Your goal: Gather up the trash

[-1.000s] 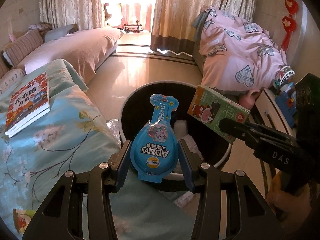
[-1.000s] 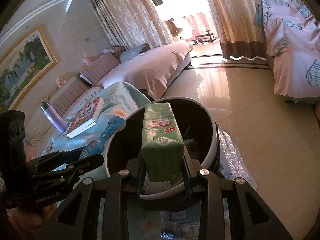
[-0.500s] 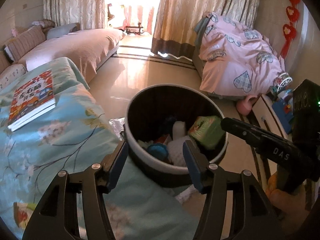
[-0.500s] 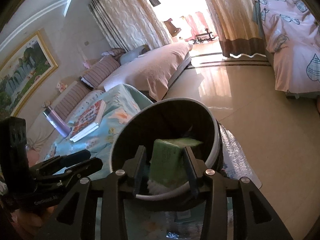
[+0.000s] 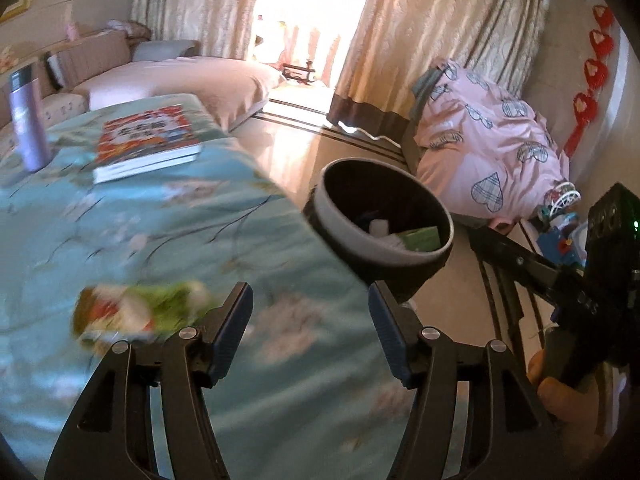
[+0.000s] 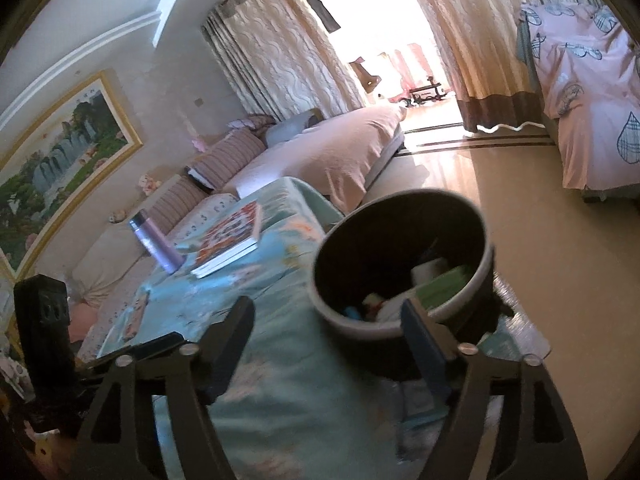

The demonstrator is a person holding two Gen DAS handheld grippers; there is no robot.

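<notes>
Motion blur smears the green and red wrapper on the teal floral cloth; its print is unreadable, and the left gripper's finger hides its right end. The bin's rim conceals most of the contents; only the top of a green carton shows. In the right wrist view the bin's contents are blurred and partly indistinguishable. The purple flask is blurred.

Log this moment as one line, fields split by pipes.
left gripper: open, empty | right gripper: open, empty | trash bin: holds green carton | green wrapper: on blue cloth, blurred
</notes>
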